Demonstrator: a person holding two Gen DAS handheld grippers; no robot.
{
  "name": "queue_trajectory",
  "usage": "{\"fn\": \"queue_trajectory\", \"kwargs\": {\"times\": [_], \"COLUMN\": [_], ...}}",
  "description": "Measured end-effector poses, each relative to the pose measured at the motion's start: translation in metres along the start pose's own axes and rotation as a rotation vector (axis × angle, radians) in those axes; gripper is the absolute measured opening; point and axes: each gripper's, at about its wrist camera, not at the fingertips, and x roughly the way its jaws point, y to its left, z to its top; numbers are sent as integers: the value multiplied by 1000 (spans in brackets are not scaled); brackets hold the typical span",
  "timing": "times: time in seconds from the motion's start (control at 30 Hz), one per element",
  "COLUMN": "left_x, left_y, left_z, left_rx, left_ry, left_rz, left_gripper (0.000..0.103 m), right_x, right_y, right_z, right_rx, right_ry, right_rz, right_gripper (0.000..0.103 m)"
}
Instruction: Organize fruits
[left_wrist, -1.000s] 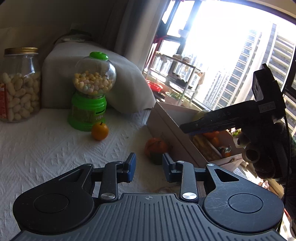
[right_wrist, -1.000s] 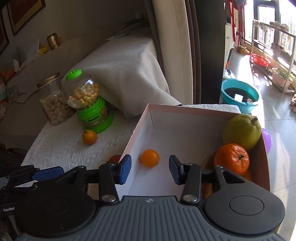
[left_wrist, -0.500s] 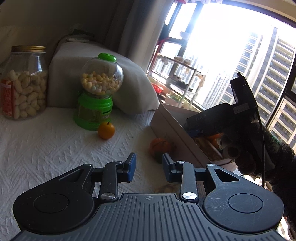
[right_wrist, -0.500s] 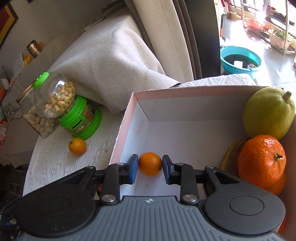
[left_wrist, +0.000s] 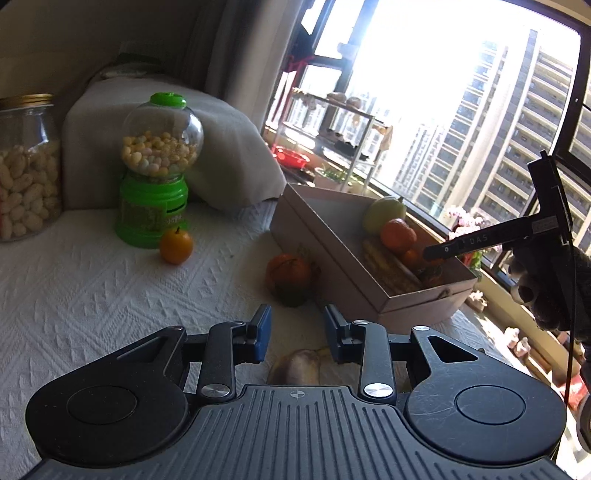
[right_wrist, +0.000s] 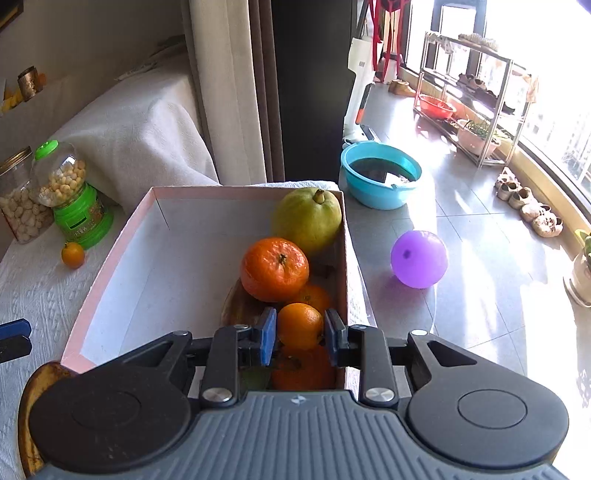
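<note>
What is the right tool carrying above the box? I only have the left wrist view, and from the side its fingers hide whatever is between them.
Observer: The right tool is shut on a small orange, one pad on each side of it.
Operator: Which part of the box is it over?
Observer: It is over the end of the box where the fruit is piled, just in front of a big mandarin and a pear. The other half of the box floor is bare. I cannot tell whether the small orange already rests on the pile.
</note>
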Motion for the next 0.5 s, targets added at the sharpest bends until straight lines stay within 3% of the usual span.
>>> {"fn": "queue_trajectory", "kwargs": {"times": [0.2,0.33,0.43,0.5], "left_x": [1,11,20,25], "left_y": [-15,-23,-15,-1], "left_z": [0,2,14,25], "left_rx": [103,179,172,135], "left_ry": [43,79,76,53], "left_rz": [27,43,67,129], "left_gripper": [35,35,38,39], "right_x": [-1,-32,-54,-69], "right_y": [11,24,32,39], "right_z": [-9,-30,-52,-72], "right_rx": [-42,-71,-81,-90], "right_ry": [-56,-131,-169,-197], "right_rz": [-34,-21,-9,1], "right_gripper": [31,50,54,59]}}
